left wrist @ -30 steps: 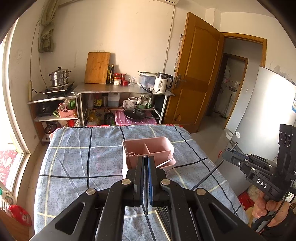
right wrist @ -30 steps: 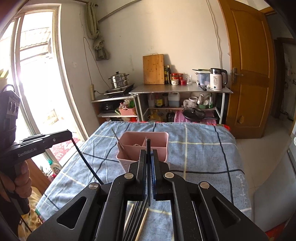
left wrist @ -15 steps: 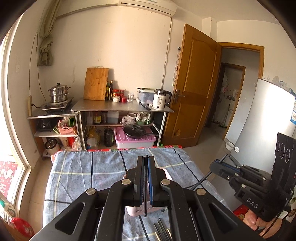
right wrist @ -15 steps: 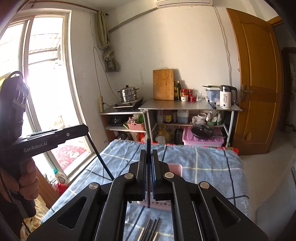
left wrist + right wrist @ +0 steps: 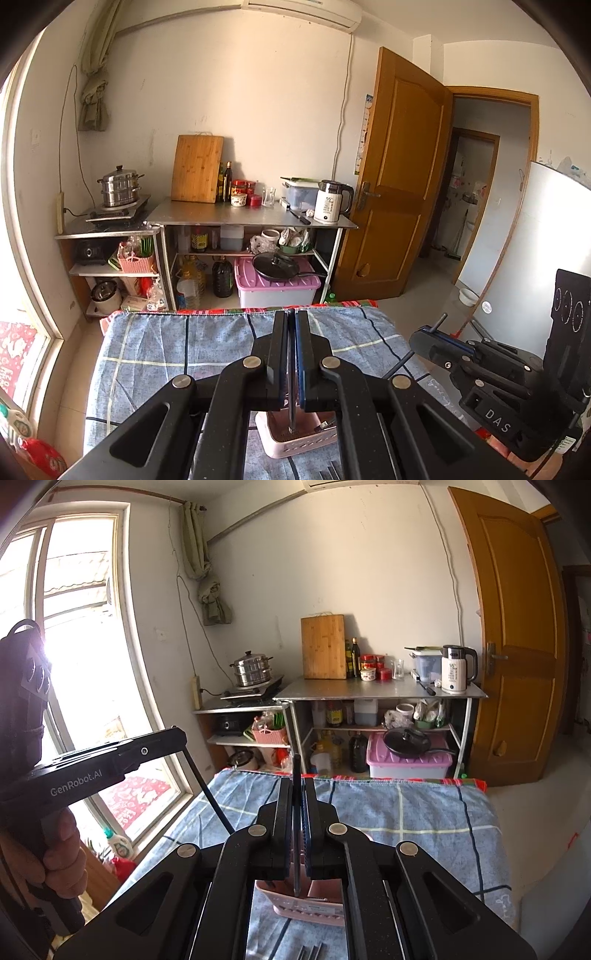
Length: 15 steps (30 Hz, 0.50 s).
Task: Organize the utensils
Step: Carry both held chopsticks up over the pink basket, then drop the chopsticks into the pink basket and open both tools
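Left gripper [image 5: 291, 354] jaws clamped on a thin dark chopstick [image 5: 291, 406], tip hanging over the pink plastic slotted utensil caddy [image 5: 295, 441] on the blue checked cloth-covered worktop [image 5: 155, 354]. Right gripper [image 5: 296, 823], same deal: clenched on another dark chopstick [image 5: 296, 775], upright above the caddy. More dark sticks [image 5: 310, 952] lying on the near edge.

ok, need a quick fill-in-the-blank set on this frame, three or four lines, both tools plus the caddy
1. The left tool is shut on a thin dark ____.
2. Its lower tip hangs over the ____-coloured slotted plastic utensil caddy.
3. The right tool grips its own thin dark stick, which stands roughly ____.
4. The caddy stands on a blue checked ____.

Missing words: chopstick; pink; upright; cloth
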### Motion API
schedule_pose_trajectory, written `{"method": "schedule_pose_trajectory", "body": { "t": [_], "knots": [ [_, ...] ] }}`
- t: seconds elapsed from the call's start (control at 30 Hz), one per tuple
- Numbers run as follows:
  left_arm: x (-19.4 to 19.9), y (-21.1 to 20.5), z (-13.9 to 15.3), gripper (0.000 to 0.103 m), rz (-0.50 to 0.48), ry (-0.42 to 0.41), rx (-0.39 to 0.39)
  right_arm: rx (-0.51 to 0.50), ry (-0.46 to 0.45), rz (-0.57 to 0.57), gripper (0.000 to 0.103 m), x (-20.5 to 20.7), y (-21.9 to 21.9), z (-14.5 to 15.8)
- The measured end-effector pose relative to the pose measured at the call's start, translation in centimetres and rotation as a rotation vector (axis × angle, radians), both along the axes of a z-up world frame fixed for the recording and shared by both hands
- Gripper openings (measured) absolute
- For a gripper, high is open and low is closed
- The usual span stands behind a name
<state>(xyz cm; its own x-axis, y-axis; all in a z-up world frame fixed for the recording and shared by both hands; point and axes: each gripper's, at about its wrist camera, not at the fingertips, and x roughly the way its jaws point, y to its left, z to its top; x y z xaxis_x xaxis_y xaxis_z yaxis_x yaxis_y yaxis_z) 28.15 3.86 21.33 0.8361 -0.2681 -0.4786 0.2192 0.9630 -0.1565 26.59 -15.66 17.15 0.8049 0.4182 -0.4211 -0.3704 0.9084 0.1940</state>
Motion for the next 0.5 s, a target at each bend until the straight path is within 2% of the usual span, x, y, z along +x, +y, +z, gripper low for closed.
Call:
{"method": "schedule_pose_trajectory", "body": {
  "t": [0.5],
  "knots": [
    [2.4,0.5,-7.1,0.004,0.009,0.117,0.013,-0.022,0.132,0.0,0.005,2.3,0.3,-5.6]
  ]
}}
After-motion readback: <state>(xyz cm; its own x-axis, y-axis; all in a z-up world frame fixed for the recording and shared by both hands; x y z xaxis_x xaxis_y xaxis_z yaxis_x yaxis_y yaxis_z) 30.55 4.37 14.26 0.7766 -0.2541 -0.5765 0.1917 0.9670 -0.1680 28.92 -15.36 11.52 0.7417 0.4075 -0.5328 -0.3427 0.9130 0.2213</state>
